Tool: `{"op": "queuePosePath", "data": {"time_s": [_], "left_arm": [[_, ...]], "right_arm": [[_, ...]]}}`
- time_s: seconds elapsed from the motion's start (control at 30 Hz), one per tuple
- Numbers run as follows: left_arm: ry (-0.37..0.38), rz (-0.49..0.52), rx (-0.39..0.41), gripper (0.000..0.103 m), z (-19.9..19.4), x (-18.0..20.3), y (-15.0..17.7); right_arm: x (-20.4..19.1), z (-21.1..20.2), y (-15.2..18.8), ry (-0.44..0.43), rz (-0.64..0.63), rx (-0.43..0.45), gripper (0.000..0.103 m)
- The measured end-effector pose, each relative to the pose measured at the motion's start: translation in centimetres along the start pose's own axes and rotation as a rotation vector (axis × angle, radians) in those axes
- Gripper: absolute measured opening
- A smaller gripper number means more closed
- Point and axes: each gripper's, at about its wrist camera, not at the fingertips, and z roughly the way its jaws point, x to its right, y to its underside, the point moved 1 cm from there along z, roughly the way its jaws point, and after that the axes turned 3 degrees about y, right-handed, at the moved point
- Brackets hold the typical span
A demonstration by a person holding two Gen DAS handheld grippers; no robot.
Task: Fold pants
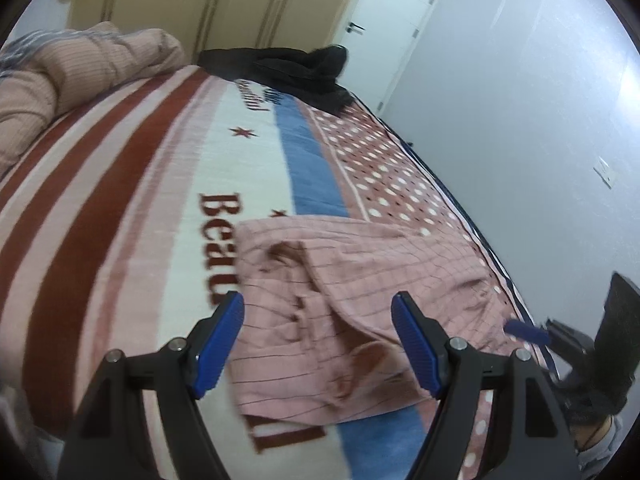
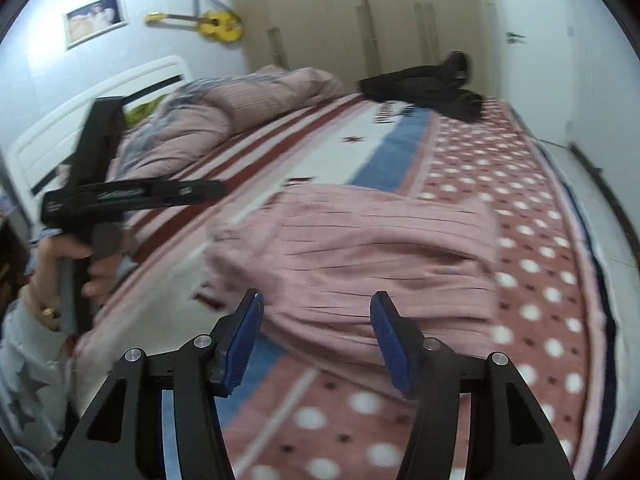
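Pink pants (image 2: 360,256) lie folded on the blanket (image 2: 540,280); left gripper (image 1: 318,344) released, holding nothing; right gripper (image 2: 316,344) released, clear of the pants.

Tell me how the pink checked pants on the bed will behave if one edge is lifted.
The pink pants lie in soft rumpled layers, so they will probably droop and unfold rather than hold shape. The cloth looks thin, so likely light. On the fuzzy bed blanket they would probably drag and bunch rather than slide when pushed.
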Motion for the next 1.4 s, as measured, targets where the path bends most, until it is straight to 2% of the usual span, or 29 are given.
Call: {"op": "queuePosePath", "data": {"time_s": [0.1,0.2,0.27,0.33,0.4,0.43,0.5,0.6,0.67,0.8,0.87,0.97,1.1,1.17,1.23,1.33,1.4], "left_arm": [[0.004,0.032,-0.037,0.073,1.4,1.4,0.4],[-0.009,0.065,-0.084,0.073,3.1,2.4,1.4],[-0.026,0.109,-0.160,0.073,4.5,2.8,2.4],[-0.089,0.178,-0.234,0.073,5.6,3.2,3.8],[-0.131,0.245,-0.264,0.073,5.9,3.4,4.9],[-0.137,0.266,-0.265,0.073,5.7,3.6,5.2],[-0.123,0.244,-0.258,0.073,5.2,3.5,5.0],[0.015,0.110,-0.220,0.072,4.8,2.5,3.5],[0.059,0.040,-0.211,0.071,5.2,1.8,2.7],[0.072,-0.003,-0.234,0.036,7.0,1.4,2.0],[0.080,-0.015,-0.226,0.029,7.3,1.6,2.0],[0.072,0.020,-0.191,0.007,7.2,2.3,1.6],[-0.018,0.080,-0.137,0.005,6.6,2.8,0.2],[-0.045,0.090,-0.082,0.005,5.7,2.5,-1.2],[-0.051,0.095,-0.072,0.005,5.4,2.1,-2.2],[-0.101,0.119,-0.128,0.007,6.9,1.5,-2.1],[-0.141,0.138,-0.179,0.016,8.4,1.1,-1.2]], "right_arm": [[1.4,1.0,0.2,0.059,0.007,-0.004,0.051],[2.1,3.0,0.7,0.060,0.006,-0.042,0.051],[2.2,3.9,1.4,0.063,0.003,-0.071,0.051],[2.4,4.5,2.3,0.073,0.008,-0.092,0.051],[2.6,4.3,2.8,0.065,0.012,-0.093,0.051],[2.7,4.2,3.0,0.059,0.017,-0.091,0.051],[2.8,3.7,3.2,0.055,0.027,-0.085,0.051],[3.1,3.2,3.0,0.062,0.037,-0.070,0.051],[3.1,2.9,2.8,0.065,0.037,-0.065,0.051],[3.4,2.3,2.6,0.062,0.059,-0.055,0.051],[3.8,2.2,2.6,0.059,0.073,-0.049,0.051],[4.4,2.1,2.6,0.038,0.104,-0.037,0.051],[4.8,2.2,2.6,0.018,0.131,-0.031,0.051],[4.8,2.1,2.5,0.012,0.133,-0.029,0.050],[4.7,2.0,2.4,0.013,0.125,-0.026,0.050],[4.7,2.1,2.3,0.003,0.127,-0.030,0.050],[4.7,2.5,2.5,0.003,0.127,-0.048,0.051]]}}
